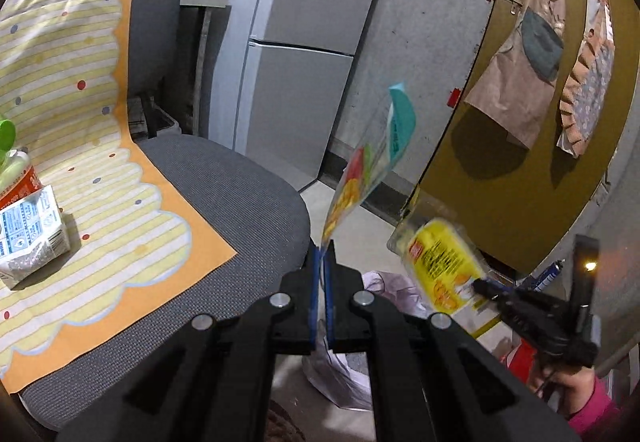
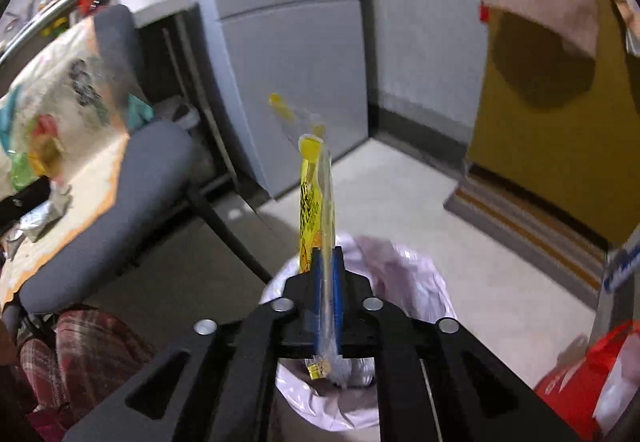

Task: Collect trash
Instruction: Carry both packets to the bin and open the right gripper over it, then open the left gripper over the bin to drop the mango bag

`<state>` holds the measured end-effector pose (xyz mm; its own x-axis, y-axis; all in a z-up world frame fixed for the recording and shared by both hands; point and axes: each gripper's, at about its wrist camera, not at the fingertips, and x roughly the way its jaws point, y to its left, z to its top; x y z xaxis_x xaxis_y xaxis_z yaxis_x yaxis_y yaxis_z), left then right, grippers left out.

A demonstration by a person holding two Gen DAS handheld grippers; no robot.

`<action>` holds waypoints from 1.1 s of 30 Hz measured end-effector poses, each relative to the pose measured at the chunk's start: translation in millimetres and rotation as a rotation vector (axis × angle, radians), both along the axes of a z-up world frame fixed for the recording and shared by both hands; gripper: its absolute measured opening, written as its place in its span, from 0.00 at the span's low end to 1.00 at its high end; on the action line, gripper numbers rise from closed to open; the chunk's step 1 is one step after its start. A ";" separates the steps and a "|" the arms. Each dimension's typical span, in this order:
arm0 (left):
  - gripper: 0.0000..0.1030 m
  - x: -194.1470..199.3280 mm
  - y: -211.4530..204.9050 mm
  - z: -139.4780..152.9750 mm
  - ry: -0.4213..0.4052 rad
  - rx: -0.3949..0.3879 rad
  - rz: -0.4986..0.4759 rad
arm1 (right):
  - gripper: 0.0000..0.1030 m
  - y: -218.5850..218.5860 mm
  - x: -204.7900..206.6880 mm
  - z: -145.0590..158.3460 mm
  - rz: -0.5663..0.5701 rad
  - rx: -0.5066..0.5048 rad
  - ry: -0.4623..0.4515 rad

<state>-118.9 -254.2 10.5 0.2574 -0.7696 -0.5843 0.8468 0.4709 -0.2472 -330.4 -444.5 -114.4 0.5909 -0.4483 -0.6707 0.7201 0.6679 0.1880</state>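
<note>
Trash waits at the far left: a crushed carton (image 1: 30,234) lies on the striped cloth (image 1: 80,122) that covers the chair (image 1: 240,194), with a green-capped bottle (image 1: 8,146) just beside it at the frame edge. Both sit within easy reach of the seat's front, and I judge they are left for a later trip, since both tongs are busy.

Further right, the left tongs (image 1: 322,262) are clamped on the bottom edge of a clear wrapper (image 1: 372,162) with red, yellow and teal print. Held by one thin edge, it stands up and leans away, which keeps it clear of the chair and ready to fall free on release.

Beyond it, the right tongs (image 2: 328,262) are closed on a yellow wrapper (image 2: 314,198), also pinched low so that most of it stands above the blue pads. In the right wrist view they sit directly over the bin (image 2: 400,266), lined with a pale bag, so the yellow wrapper should drop straight in once the pads part. The bin stands on the floor just beside the chair, presumably to keep each carry short.

The left wrapper looks near the bin but not clearly over it; it likely goes in second.
</note>
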 end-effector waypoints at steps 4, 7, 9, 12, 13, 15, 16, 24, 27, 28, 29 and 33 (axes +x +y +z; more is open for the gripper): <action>0.00 -3.2 -4.5 -1.9 -0.002 0.015 -0.010 | 0.38 -5.3 1.1 -6.8 -0.011 0.009 0.014; 0.00 -5.4 -7.8 -4.5 0.002 0.031 -0.021 | 0.38 -6.6 -6.3 4.0 -0.024 -0.001 -0.027; 0.00 -8.3 -11.2 -5.5 0.005 0.038 -0.033 | 0.38 -6.5 -11.0 18.8 -0.039 -0.029 -0.075; 0.00 -14.0 -16.8 -6.9 0.005 0.049 -0.058 | 0.38 -3.0 -21.9 43.1 -0.048 -0.076 -0.133; 0.00 -17.0 -19.8 -7.4 0.005 0.052 -0.070 | 0.38 -0.7 -25.6 51.2 -0.051 -0.093 -0.152; 0.00 -23.0 -26.3 -7.7 0.001 0.056 -0.095 | 0.38 1.7 -30.7 61.8 -0.057 -0.120 -0.172; 0.00 -27.0 -30.9 -7.8 0.000 0.057 -0.118 | 0.39 4.2 -34.2 68.8 -0.059 -0.134 -0.186; 0.01 -55.5 -76.1 -20.3 0.012 0.102 -0.283 | 0.43 7.8 -52.0 92.6 -0.098 -0.219 -0.225; 0.01 -68.4 -94.2 -34.3 0.021 0.161 -0.353 | 0.43 2.0 -57.0 90.4 -0.116 -0.216 -0.226; 0.01 -72.2 -100.2 -40.4 0.024 0.189 -0.371 | 0.43 -1.6 -58.7 88.2 -0.123 -0.209 -0.226; 0.01 -75.3 -105.1 -46.0 0.026 0.215 -0.386 | 0.43 -4.2 -59.5 86.4 -0.129 -0.202 -0.225; 0.05 -82.7 -122.7 -67.7 0.030 0.323 -0.424 | 0.43 -11.6 -61.6 79.0 -0.137 -0.176 -0.220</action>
